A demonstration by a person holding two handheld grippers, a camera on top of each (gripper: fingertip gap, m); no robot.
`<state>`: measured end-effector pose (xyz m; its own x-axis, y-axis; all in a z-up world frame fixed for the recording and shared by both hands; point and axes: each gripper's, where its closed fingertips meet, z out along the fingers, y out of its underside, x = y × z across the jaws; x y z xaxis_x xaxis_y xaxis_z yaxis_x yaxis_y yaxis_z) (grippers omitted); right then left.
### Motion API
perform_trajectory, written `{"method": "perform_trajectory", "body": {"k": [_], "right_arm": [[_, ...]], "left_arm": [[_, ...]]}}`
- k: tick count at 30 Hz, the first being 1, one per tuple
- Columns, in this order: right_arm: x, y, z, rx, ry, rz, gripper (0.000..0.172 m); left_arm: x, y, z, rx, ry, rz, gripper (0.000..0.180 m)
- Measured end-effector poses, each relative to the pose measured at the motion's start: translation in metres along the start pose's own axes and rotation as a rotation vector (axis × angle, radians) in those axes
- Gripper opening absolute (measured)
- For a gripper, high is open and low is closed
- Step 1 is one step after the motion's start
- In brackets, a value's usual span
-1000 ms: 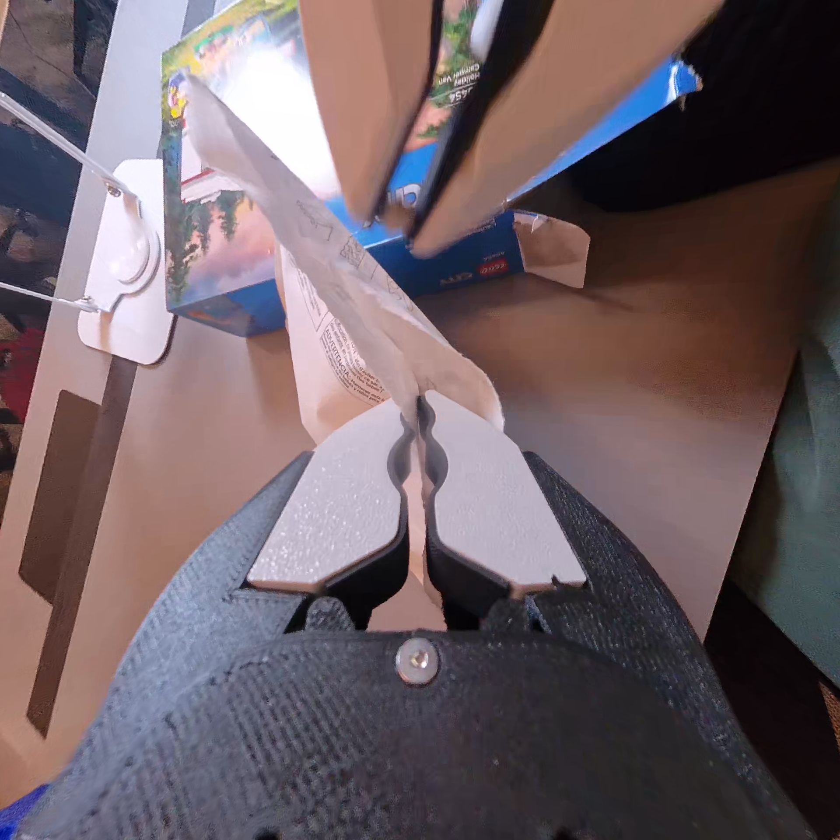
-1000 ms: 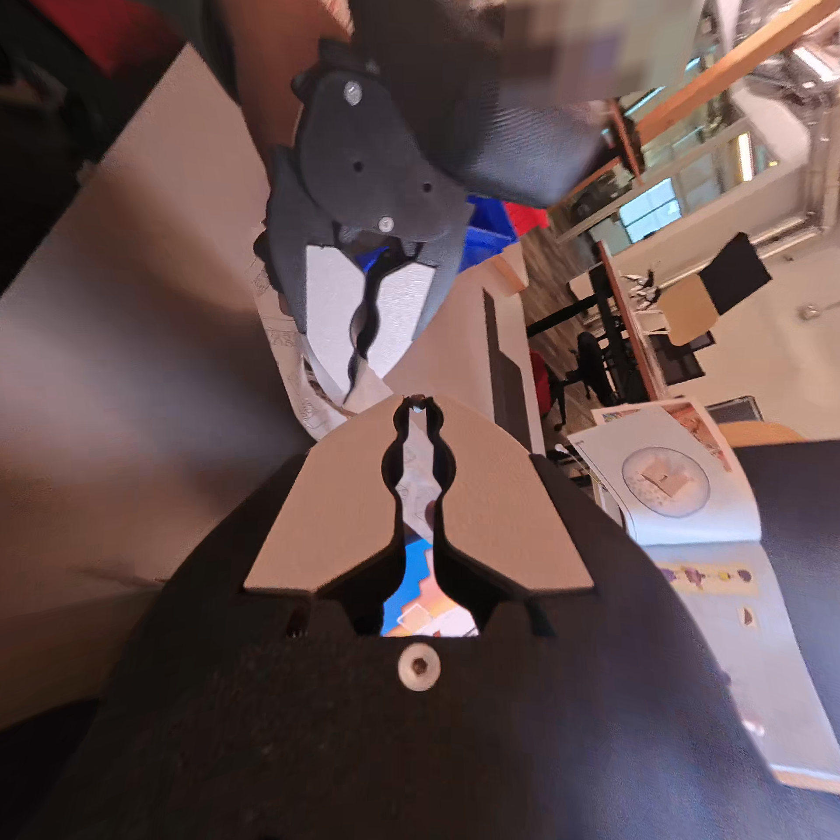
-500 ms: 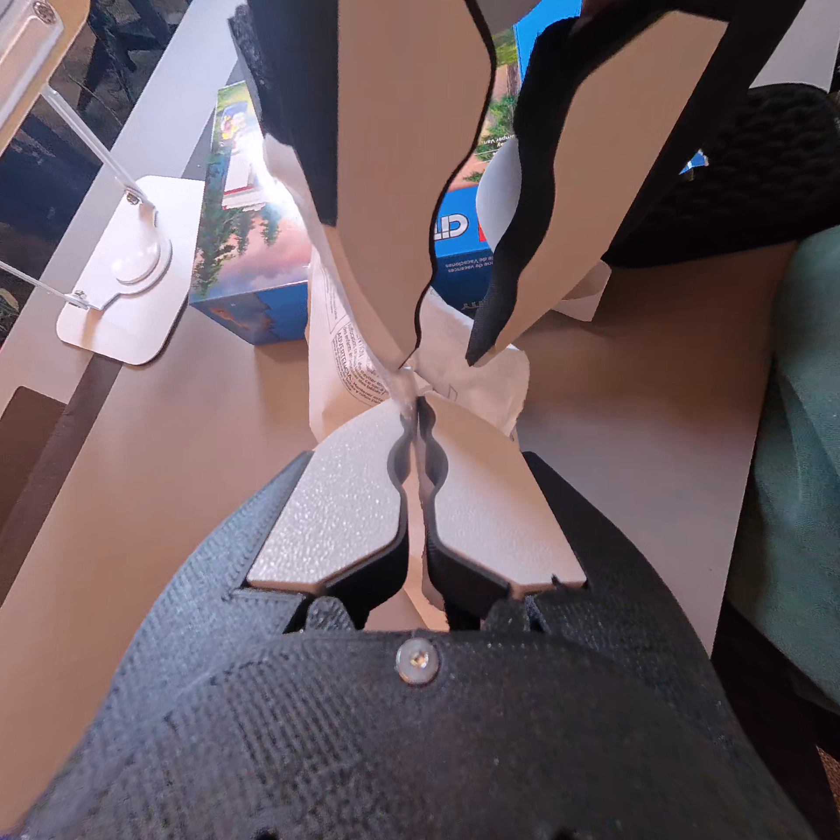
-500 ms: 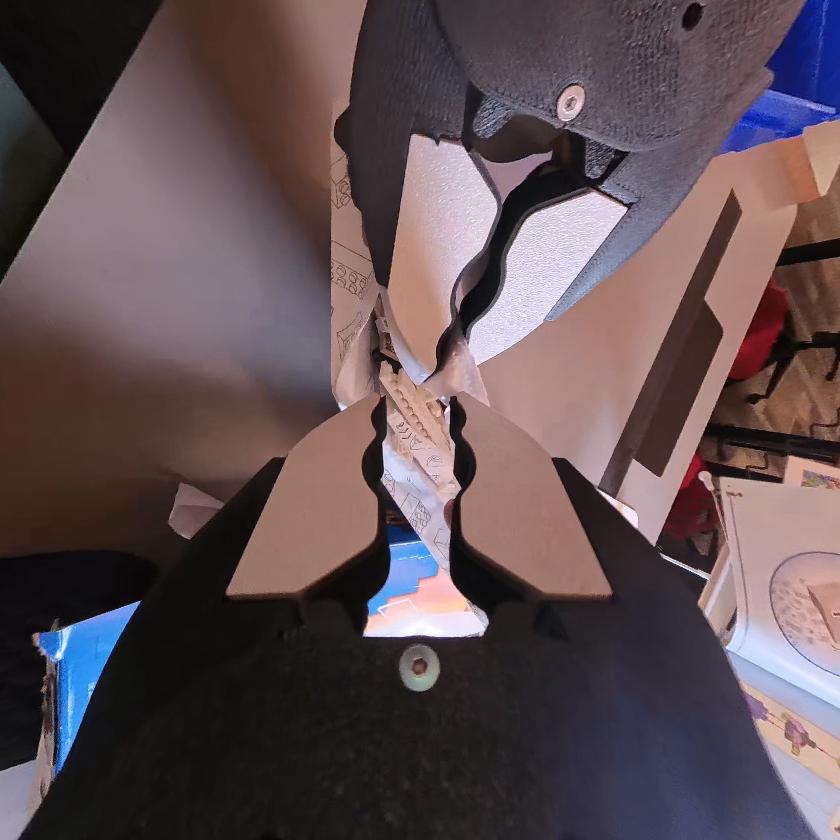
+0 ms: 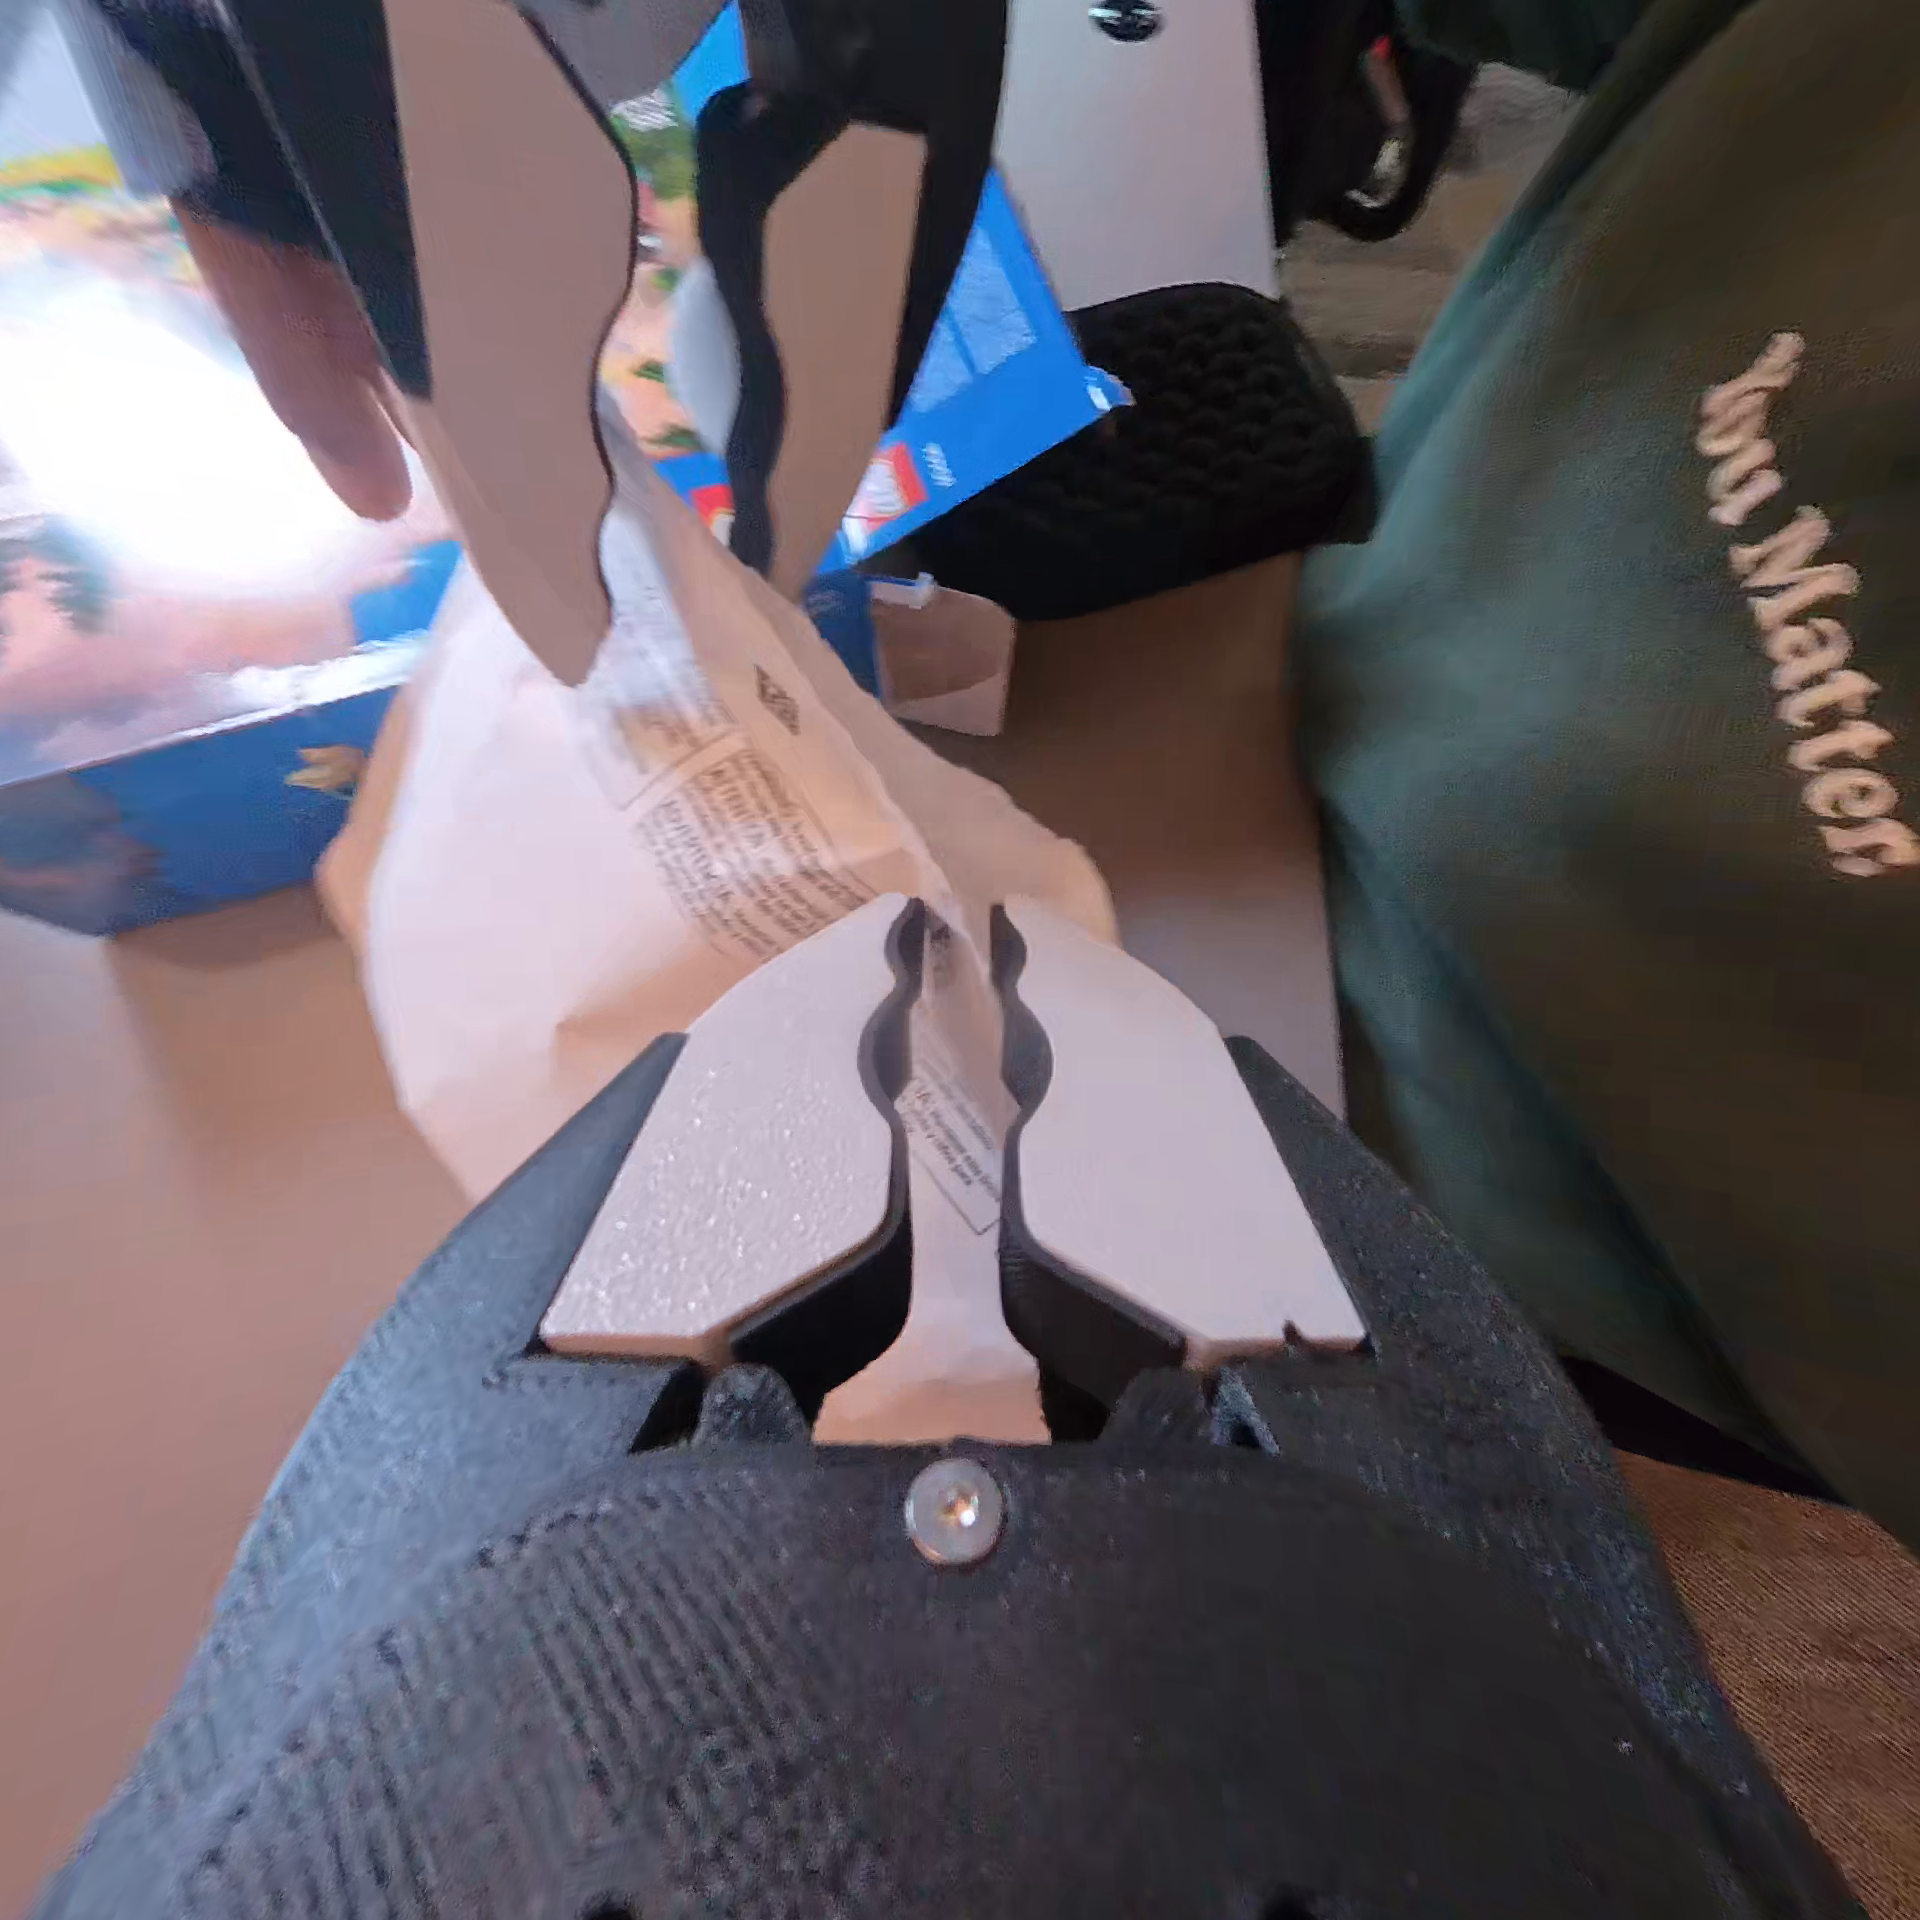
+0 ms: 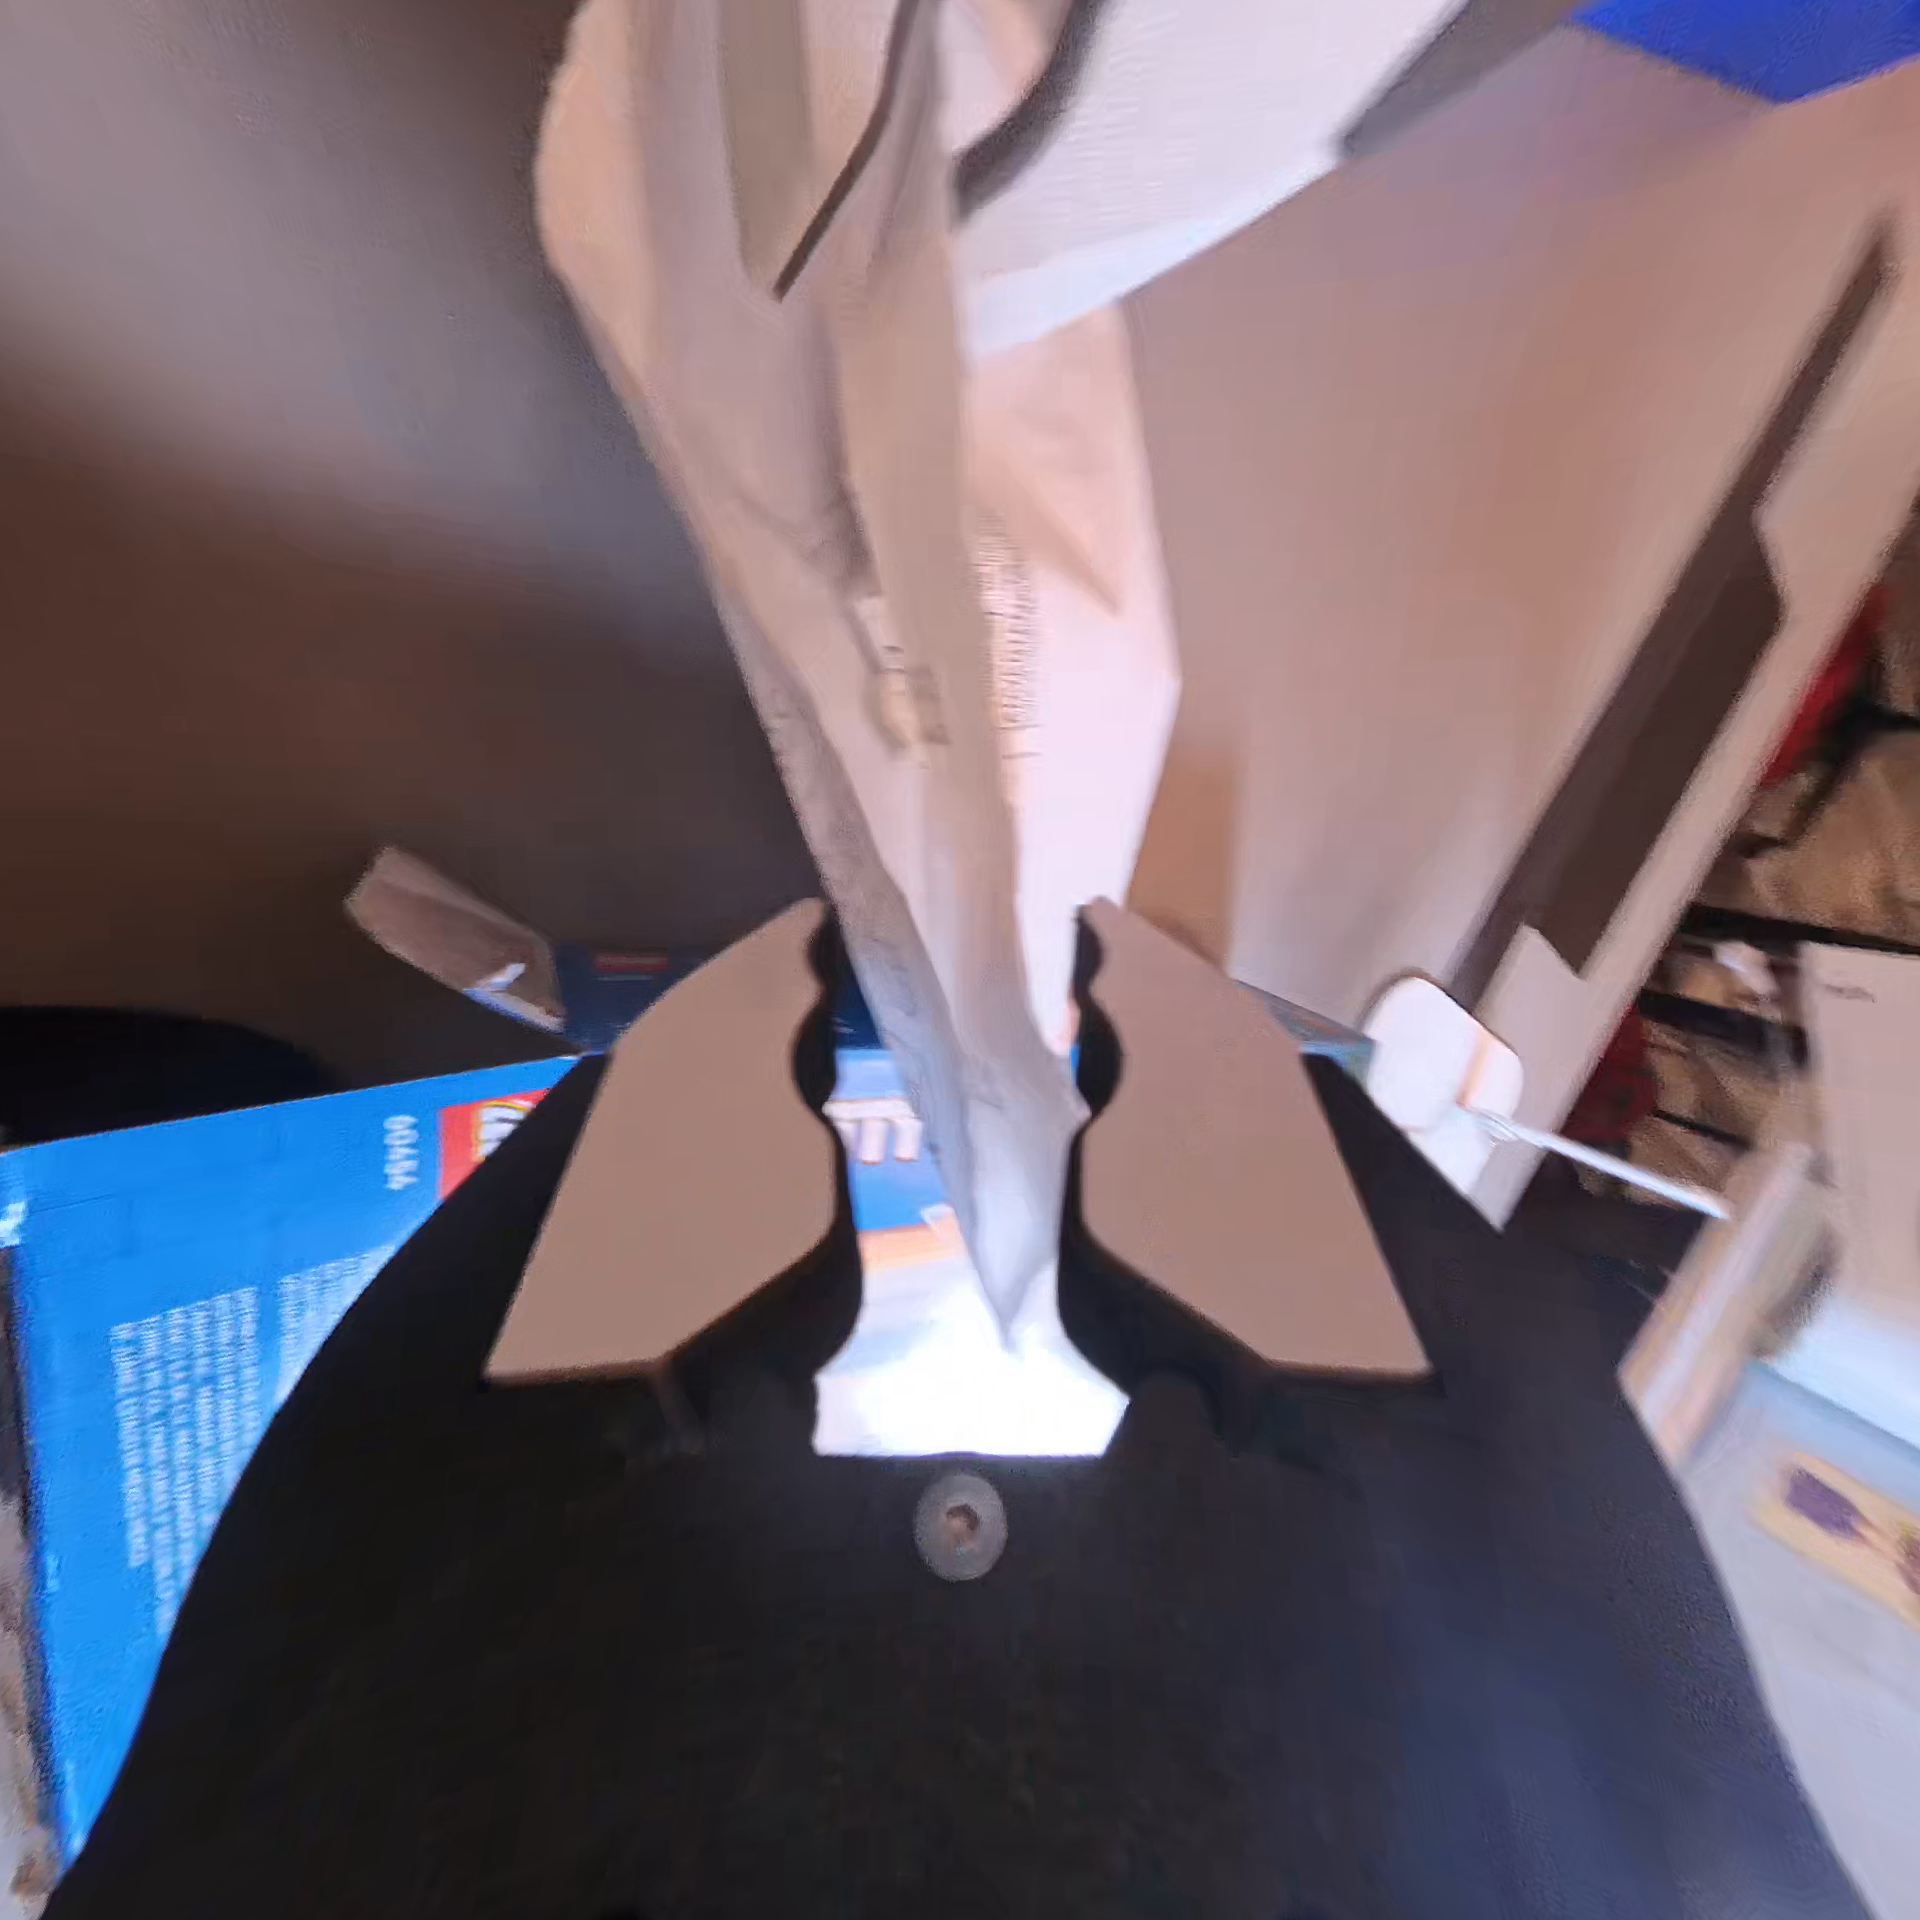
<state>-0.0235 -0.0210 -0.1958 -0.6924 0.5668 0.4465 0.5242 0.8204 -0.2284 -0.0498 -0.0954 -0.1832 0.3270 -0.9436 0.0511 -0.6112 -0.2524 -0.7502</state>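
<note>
Paper bag [image 5: 582,894] lying on tabletop [image 5: 156,1195] beside blue box [image 5: 197,831] | left tool [image 5: 956,925] slightly parted, bag's edge loose between its fingers | right tool [image 6: 951,925] spread wide, bag's corner between fingers, unpinched.

Right gripper [image 6: 951,920]: jaws shut on the white paper bag [image 6: 914,582] a second ago, now spread wide; the bag's end lies loose between them, a gap beside the left finger.

Left gripper [image 5: 954,920]: jaws formerly pinched tight on the bag's near edge, now slightly parted, paper between them.

Paper bag [image 5: 582,852]: earlier stretched taut between both grippers, now slumped toward the counter [image 5: 156,1195].
</note>
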Motion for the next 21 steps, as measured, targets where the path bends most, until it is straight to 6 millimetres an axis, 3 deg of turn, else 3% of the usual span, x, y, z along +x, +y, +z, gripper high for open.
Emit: {"method": "perform_trajectory", "body": {"k": [2, 4, 7, 8, 9, 10, 13, 15, 17, 21], "right_arm": [[-0.012, -0.002, 0.008, 0.023, -0.032, -0.009, 0.005], [-0.023, -0.005, 0.01, 0.047, -0.094, 0.043, 0.0], [-0.03, -0.013, 0.008, 0.11, -0.194, 0.152, 0.0], [-0.032, -0.018, 0.006, 0.134, -0.242, 0.187, 0.0], [-0.035, -0.023, 0.003, 0.159, -0.295, 0.215, 0.0], [-0.037, -0.028, 0.0, 0.182, -0.346, 0.237, 0.0], [-0.035, -0.035, -0.007, 0.228, -0.432, 0.3, 0.0], [-0.01, -0.034, -0.008, 0.266, -0.272, 0.313, 0.006], [0.014, -0.036, -0.019, 0.311, -0.022, 0.235, 0.031], [0.028, -0.036, -0.034, 0.225, 0.418, -0.073, 0.058]], "left_arm": [[0.013, 0.002, 0.0, 0.006, 0.043, -0.019, 0.022], [0.026, 0.006, -0.002, -0.006, 0.016, -0.018, 0.033], [0.029, 0.035, 0.002, -0.208, -0.188, 0.083, 0.053], [0.02, 0.045, 0.002, -0.289, -0.301, 0.132, 0.048], [0.01, 0.051, -0.001, -0.355, -0.407, 0.184, 0.031], [0.012, 0.056, -0.002, -0.381, -0.392, 0.195, 0.016], [0.017, 0.051, -0.009, -0.282, -0.218, 0.022, 0.005], [0.007, 0.046, -0.019, -0.184, -0.115, -0.119, 0.004], [-0.001, 0.044, -0.027, -0.109, -0.003, -0.223, 0.003], [-0.012, 0.039, -0.038, -0.024, 0.179, -0.338, 0.003]]}}
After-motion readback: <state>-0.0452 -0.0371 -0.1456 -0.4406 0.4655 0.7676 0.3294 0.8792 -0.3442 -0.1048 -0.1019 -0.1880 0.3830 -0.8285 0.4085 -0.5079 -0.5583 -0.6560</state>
